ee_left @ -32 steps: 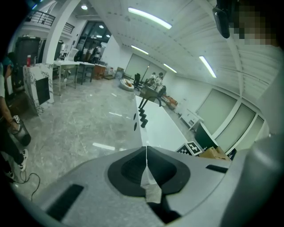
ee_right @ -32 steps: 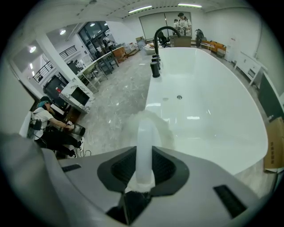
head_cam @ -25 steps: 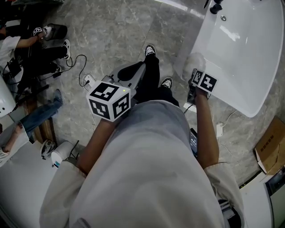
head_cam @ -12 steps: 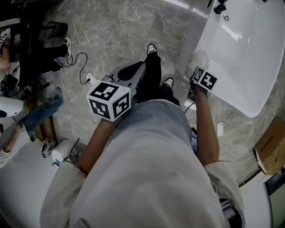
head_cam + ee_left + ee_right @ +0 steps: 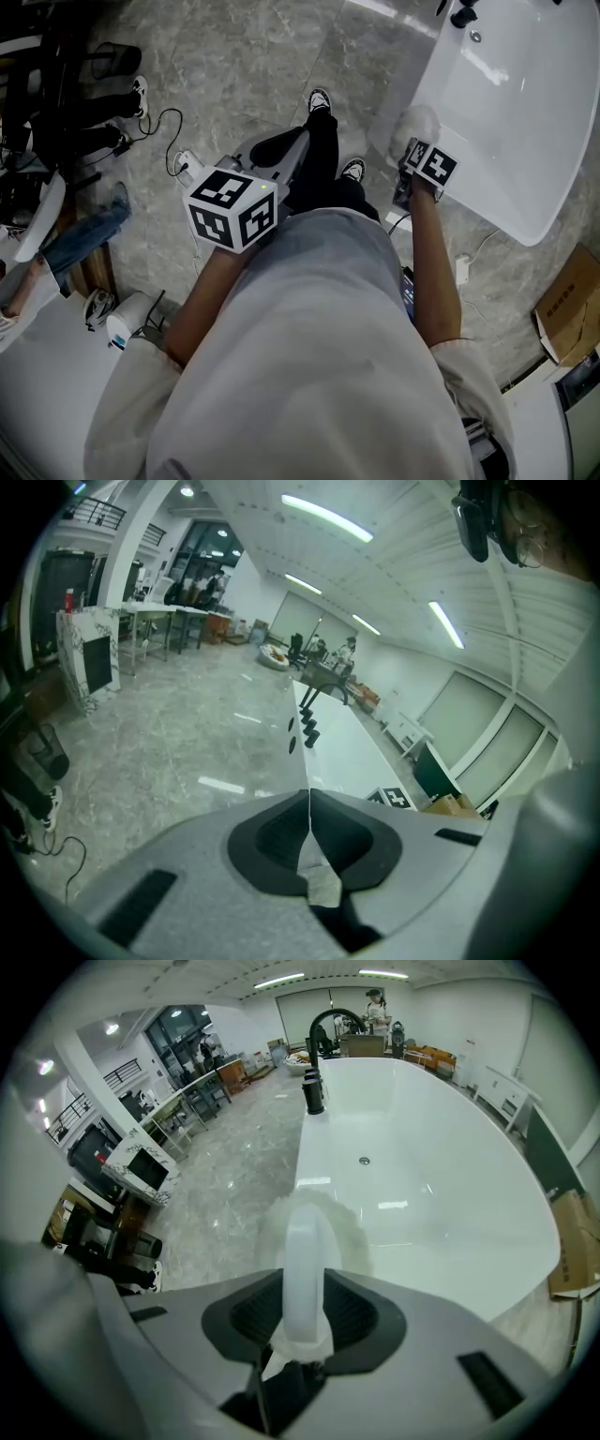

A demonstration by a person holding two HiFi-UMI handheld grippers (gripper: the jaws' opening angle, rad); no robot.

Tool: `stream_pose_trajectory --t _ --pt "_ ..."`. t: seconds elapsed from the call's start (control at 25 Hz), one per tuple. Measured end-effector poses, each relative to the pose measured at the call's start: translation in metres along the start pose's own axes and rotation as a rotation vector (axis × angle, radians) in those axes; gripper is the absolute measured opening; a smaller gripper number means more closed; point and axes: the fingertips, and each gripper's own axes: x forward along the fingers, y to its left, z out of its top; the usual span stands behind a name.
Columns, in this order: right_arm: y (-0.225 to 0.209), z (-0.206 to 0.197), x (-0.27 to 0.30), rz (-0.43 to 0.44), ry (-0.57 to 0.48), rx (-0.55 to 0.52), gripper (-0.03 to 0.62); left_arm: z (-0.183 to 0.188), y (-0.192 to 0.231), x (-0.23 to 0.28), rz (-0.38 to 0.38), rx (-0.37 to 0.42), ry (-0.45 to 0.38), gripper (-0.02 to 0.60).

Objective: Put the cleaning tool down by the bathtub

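Grey marble floor [image 5: 244,66] everywhere, and the big white bathtub [image 5: 422,1176] took up most of the right gripper view, with a black faucet [image 5: 322,1030] at its far end. A cardboard box [image 5: 567,314] sat on the floor just beside the bathtub. The left tongs [image 5: 307,829] hung well away from the bathtub, closed tight with nothing between them. The right tongs [image 5: 305,1316] were right at the bathtub's near edge, and their jaws were easing open around the cleaning tool [image 5: 305,1241]. Its white handle stood upright between them, pads up against it on both sides as far as I could see. The fluffy head was down by the bathtub's outer wall.
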Motion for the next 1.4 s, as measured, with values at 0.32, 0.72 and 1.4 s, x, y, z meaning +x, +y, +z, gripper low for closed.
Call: stream_pose_trajectory --t 0.32,0.72,1.4 --pt "-0.001 -0.003 -0.001 0.008 0.003 -0.003 0.106 0.000 0.000 -0.002 0.007 -0.004 -0.009 0.011" --pt "0.001 -0.007 -0.005 0.032 -0.001 -0.028 0.128 -0.002 -0.005 0.002 -0.005 0.002 -0.009 0.011" --pt "0.000 -0.022 -0.024 0.060 -0.024 -0.027 0.135 -0.006 -0.023 -0.004 -0.036 0.019 -0.029 0.011"
